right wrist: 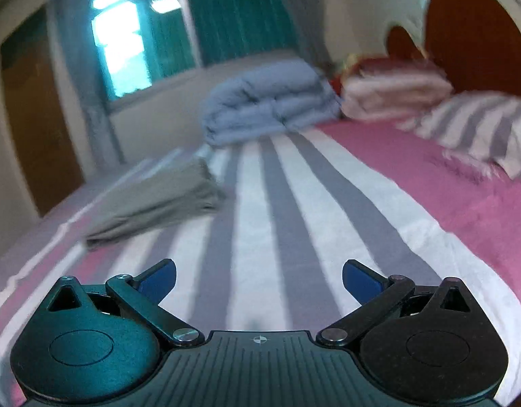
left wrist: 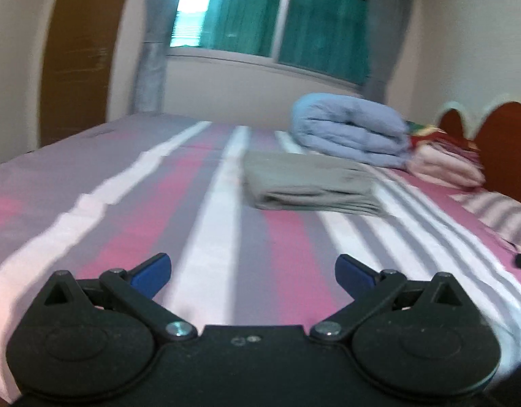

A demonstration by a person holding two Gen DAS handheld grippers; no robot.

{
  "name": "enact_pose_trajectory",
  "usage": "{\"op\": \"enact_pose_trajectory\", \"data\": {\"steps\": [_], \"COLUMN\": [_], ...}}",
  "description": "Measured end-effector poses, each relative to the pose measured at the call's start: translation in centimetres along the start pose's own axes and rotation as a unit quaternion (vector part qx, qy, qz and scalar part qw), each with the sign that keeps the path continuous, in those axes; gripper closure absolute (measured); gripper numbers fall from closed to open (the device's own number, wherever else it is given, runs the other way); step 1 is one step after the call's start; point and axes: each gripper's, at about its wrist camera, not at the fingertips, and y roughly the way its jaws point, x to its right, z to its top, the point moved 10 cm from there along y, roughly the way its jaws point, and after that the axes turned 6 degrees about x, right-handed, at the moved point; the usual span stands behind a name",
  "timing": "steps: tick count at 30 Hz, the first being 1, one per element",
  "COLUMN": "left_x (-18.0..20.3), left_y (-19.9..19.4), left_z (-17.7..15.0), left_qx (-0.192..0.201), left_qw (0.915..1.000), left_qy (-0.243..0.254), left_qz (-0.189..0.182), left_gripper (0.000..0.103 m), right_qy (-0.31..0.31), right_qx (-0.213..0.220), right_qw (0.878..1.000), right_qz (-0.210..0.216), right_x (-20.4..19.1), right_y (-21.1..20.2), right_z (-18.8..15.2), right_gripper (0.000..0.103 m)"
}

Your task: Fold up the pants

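Observation:
The grey pants (left wrist: 311, 183) lie folded in a flat rectangular stack on the striped bedsheet (left wrist: 206, 224), ahead of my left gripper (left wrist: 253, 273) and slightly to its right. That gripper is open, with only sheet between its blue fingertips (left wrist: 152, 271). In the right wrist view the same folded pants (right wrist: 158, 200) rest to the left, well ahead of my right gripper (right wrist: 259, 278). It is open too and holds nothing. Both views are blurred by motion.
A rolled light-blue quilt (left wrist: 352, 129) sits behind the pants, with pink folded bedding (left wrist: 443, 166) and a striped pillow (right wrist: 477, 125) toward the red-brown headboard (right wrist: 477, 37). A window (left wrist: 270, 17), curtains and a wooden door (left wrist: 77, 51) stand beyond the bed.

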Motion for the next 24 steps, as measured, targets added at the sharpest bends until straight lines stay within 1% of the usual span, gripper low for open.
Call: {"op": "enact_pose_trajectory", "data": {"steps": [1, 3, 5, 7, 8, 11, 14, 16, 18, 20, 24], "left_x": [1.1, 3.0, 4.2, 5.0, 5.1, 5.6, 5.6, 5.2, 5.1, 5.1, 5.7], "left_y": [-0.5, -2.0, -3.3, -4.7, -5.5, -8.0, -10.5, -11.5, -11.9, -11.6, -11.3], "left_z": [-0.3, -0.6, -0.9, -1.1, -1.0, -1.3, -1.7, -1.8, -1.6, -1.7, -1.8], "left_qx": [0.003, 0.024, 0.032, 0.043, 0.053, 0.067, 0.077, 0.085, 0.089, 0.086, 0.087], "left_qw": [0.9999, 0.9989, 0.9988, 0.9982, 0.9977, 0.9967, 0.9963, 0.9961, 0.9957, 0.9961, 0.9956], "left_qy": [0.012, 0.036, 0.032, 0.025, 0.025, 0.023, 0.013, 0.005, -0.002, 0.001, 0.017], "left_qz": [-0.006, -0.015, -0.019, -0.034, -0.033, -0.039, -0.035, -0.025, -0.027, -0.021, -0.032], "left_gripper": [0.006, 0.006, 0.007, 0.008, 0.008, 0.007, 0.006, 0.006, 0.006, 0.006, 0.006], "right_qy": [-0.015, -0.051, -0.06, -0.061, -0.064, -0.07, -0.069, -0.072, -0.092, -0.115, -0.138], "right_qx": [-0.004, 0.019, 0.034, 0.037, 0.039, 0.041, 0.044, 0.042, 0.054, 0.062, 0.06], "right_qw": [1.0, 0.998, 0.997, 0.996, 0.996, 0.995, 0.994, 0.994, 0.991, 0.988, 0.986], "right_qz": [0.013, 0.018, 0.038, 0.046, 0.051, 0.059, 0.066, 0.074, 0.081, 0.082, 0.076], "right_x": [-1.7, -4.6, -6.5, -7.9, -8.6, -9.6, -9.4, -9.8, -10.5, -11.5, -12.3], "right_y": [-1.1, -3.0, -5.1, -6.7, -7.5, -8.8, -9.8, -10.9, -11.8, -11.9, -11.1], "right_z": [-0.7, -0.8, -1.3, -1.8, -2.1, -2.3, -2.3, -2.6, -2.7, -2.8, -3.3], "right_gripper": [0.0, 0.0, 0.0, 0.0, 0.0, 0.0, 0.0, 0.0, 0.0, 0.0, 0.0]}}
